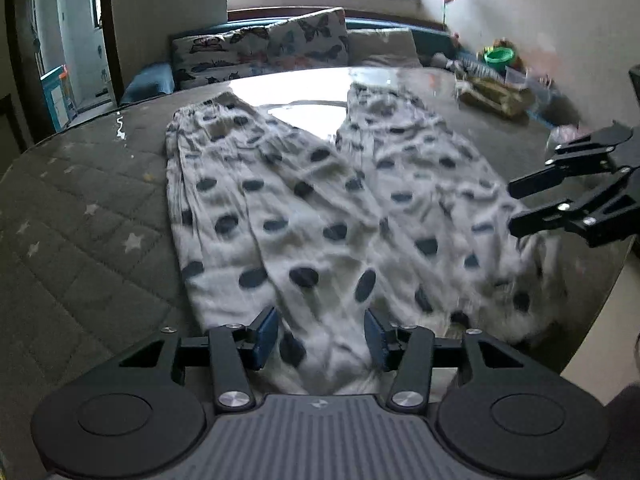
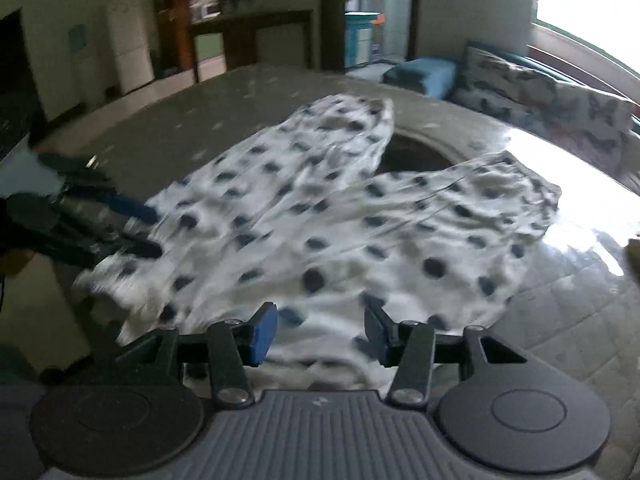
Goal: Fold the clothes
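- As seen from the left wrist view, one garment – white trousers with dark dots [image 1: 320,200] – lies spread on one round table [image 1: 80,208], two legs fanning away toward the far rim, waist end nearest the camera.
- Left gripper [image 1: 320,336]: jaws apart and opening; waist cloth sits below and between the two blue pads [image 1: 266,336], though pad contact is not visible.
- Right gripper [image 1: 520,208] enters at the right edge, two fingers apart, tips just over the trousers' right edge; whether they touch the cloth I cannot tell.
- Background count: one butterfly-print cushion [image 1: 272,52], one green bowl [image 1: 498,56].
- From the right wrist view, the same single pair of trousers [image 2: 340,220] – blurred by motion – with two legs splayed toward the far side of the table [image 2: 560,320].
- Right gripper [image 2: 320,334]: jaws apart, no pinch seen; near edge of the cloth lies below the gap.
- Left gripper [image 2: 152,228] shows at the left, fingers apart at the cloth's left edge; contact unclear.
- One cushion [image 2: 540,100] at upper right.
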`<state>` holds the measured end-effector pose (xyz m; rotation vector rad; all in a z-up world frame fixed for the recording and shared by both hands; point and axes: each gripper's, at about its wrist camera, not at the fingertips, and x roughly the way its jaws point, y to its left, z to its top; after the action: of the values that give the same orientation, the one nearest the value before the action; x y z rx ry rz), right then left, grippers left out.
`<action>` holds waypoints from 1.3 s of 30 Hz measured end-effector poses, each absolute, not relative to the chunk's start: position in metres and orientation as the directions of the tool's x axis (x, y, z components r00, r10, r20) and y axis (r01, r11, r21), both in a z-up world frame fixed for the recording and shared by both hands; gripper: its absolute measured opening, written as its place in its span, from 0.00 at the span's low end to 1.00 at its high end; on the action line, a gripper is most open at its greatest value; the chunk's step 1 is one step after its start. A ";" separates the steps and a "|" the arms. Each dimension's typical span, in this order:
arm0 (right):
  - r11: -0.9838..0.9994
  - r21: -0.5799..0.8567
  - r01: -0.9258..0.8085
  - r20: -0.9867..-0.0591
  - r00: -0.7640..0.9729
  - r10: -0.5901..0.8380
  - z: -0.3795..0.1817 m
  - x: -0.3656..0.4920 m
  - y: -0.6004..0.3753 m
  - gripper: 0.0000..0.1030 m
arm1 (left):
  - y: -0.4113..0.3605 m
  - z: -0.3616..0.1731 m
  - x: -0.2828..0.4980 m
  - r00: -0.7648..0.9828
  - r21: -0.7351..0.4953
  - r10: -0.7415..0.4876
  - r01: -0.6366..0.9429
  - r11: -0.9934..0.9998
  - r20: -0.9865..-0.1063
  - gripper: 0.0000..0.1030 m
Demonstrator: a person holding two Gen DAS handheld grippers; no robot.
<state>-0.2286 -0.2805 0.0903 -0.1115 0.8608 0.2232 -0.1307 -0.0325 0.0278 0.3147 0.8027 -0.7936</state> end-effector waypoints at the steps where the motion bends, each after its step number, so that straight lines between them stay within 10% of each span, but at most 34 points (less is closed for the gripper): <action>1: 0.970 -0.018 -0.243 -0.771 0.621 0.142 0.086 -0.233 -0.278 0.48 | -0.030 0.025 -0.132 0.432 -0.032 -0.507 0.737 0.675 -0.746 0.50; 20: 0.965 -0.028 -0.260 -0.773 0.618 0.143 0.068 -0.265 -0.263 0.50 | -0.011 0.026 -0.150 0.410 -0.071 -0.551 0.753 0.654 -0.727 0.56; 23: 0.974 0.006 -0.226 -0.736 0.659 0.158 0.081 -0.270 -0.274 0.52 | 0.002 0.036 -0.140 0.452 -0.091 -0.558 0.715 0.694 -0.696 0.69; 39: 0.938 0.075 0.339 -0.573 0.784 -0.238 0.056 -0.227 -0.405 0.83 | 0.008 0.013 -0.031 0.675 -0.058 -0.348 0.413 0.909 -0.651 0.90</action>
<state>-0.2273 -0.4054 0.0560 0.1778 0.5932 -0.3132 -0.0308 0.0077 0.0126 0.0967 0.7113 -0.4283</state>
